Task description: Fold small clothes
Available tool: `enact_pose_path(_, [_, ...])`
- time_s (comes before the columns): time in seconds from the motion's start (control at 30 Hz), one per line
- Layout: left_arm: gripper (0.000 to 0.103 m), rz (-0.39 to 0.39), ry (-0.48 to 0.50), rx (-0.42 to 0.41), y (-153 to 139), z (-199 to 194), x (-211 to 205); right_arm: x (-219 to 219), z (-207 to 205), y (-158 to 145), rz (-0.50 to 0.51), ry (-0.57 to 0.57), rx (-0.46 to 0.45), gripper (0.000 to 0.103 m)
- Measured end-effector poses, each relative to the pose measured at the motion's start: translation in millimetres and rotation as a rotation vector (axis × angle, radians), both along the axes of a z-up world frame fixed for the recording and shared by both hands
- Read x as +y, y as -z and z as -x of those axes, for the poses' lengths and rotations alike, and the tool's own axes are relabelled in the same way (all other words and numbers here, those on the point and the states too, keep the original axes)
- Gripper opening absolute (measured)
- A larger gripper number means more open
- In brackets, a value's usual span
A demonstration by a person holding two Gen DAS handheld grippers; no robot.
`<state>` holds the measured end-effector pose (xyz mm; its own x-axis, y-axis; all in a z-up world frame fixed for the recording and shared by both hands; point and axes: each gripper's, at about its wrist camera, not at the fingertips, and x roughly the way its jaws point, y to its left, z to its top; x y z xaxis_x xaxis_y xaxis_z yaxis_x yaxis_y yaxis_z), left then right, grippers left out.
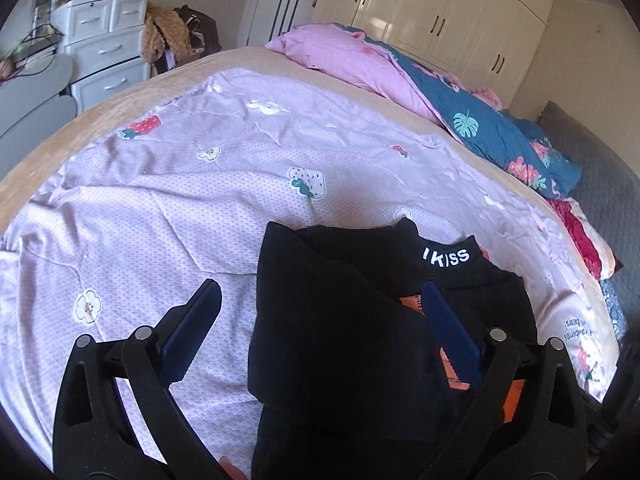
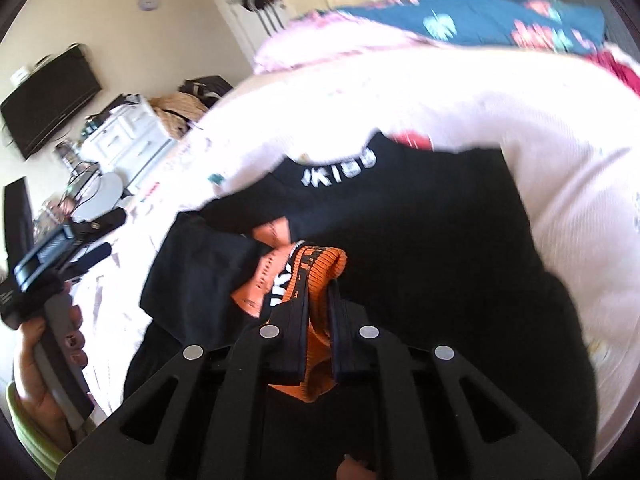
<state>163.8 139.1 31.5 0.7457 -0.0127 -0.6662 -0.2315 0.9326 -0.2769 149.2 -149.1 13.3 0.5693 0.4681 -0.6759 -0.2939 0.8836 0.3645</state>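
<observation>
On the bed's lilac sheet [image 1: 168, 184] lies the black top [image 1: 340, 320], collar toward twelve o'clock, long axis six-to-twelve; right tongs [image 2: 320, 280] pinch its orange cuff [image 2: 316, 264]; left tongs [image 1: 320, 300] spread.

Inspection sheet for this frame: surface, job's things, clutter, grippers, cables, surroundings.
Surface: bed with lilac strawberry-print sheet, wrinkled.
Job's things: black garment with white collar lettering, partly folded on the sheet; orange ribbed cuff.
Clutter: pink and blue quilt bunched at the far side.
Grippers: left gripper open above the garment's edge; right gripper shut on the orange ribbed cuff.
Cables: loose wires on the desk.
Surroundings: white drawer unit, wardrobe, wall television.
</observation>
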Motion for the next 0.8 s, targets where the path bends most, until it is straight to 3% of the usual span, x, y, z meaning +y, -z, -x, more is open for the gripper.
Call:
enact_pose_path(0.27, [0.093,0.028,-0.046,-0.018,-4.1,4.2,16.7,6.7,-3.0,-46.4,0.054,-0.039,-0.168,0.008])
enact_pose_path(0.43, [0.093,0.046,-0.067,-0.013,-2.2,5.6,25.9,14.9,-22.0,-69.5,0.074,-0.053,-0.211,0.008])
enact_pose_path(0.67, [0.093,0.052,-0.074,0.013,4.9,0.8,31.0,14.2,-28.8,-75.0,0.129,-0.031,-0.26,0.008])
enact_pose_path(0.8, [0.093,0.045,-0.066,0.031,10.3,-2.5,27.4,-1.5,-36.2,-66.2,0.122,0.019,-0.235,0.008])
